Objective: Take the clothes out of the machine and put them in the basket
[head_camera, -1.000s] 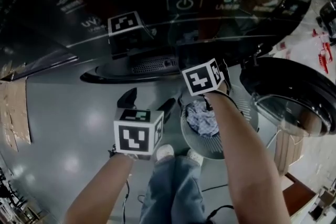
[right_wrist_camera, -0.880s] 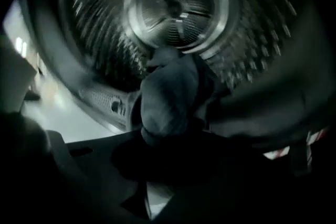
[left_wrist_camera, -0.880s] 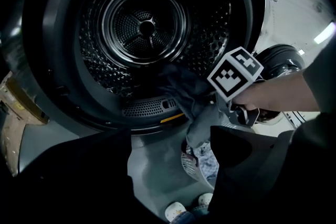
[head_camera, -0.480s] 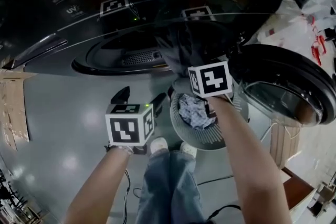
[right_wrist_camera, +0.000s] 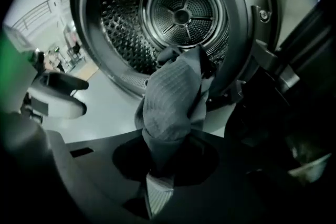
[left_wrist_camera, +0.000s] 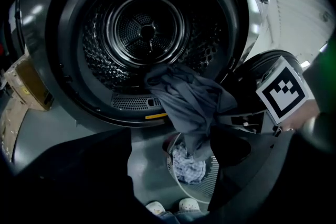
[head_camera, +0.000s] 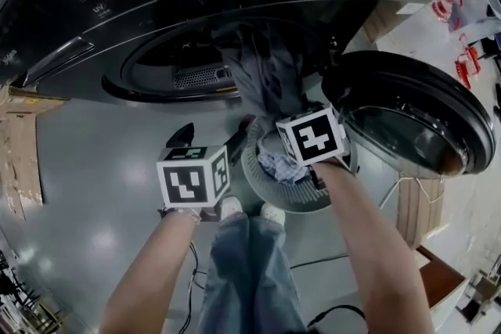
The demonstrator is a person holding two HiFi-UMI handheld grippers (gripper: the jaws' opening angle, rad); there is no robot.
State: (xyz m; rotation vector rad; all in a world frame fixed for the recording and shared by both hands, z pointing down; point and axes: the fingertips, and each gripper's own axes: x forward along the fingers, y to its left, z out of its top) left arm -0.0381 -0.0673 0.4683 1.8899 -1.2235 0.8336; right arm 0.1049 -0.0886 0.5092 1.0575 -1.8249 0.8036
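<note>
The grey garment stretches from the lip of the drum down into the jaws of the right gripper, which are clamped on a bunched fold of it. Most of the cloth lies ahead of and above those jaws, and its far end is still draped over the machine's opening. A second ago the garment was not in sight and these jaws stood apart over the basket. They have just been closing and now pinch the fabric. The head view shows the garment drawn out of the opening since then.

The basket sits on the floor just below and behind the right jaws, with a pale patterned cloth already lying in it.

The left gripper hovers to the side of the basket, jaws wide apart with nothing between them. The round door hangs open beyond the right gripper.

The new grip suggests this garment's removal is under way. It probably needs to come fully clear of the drum lip before it can be lowered into the basket.
</note>
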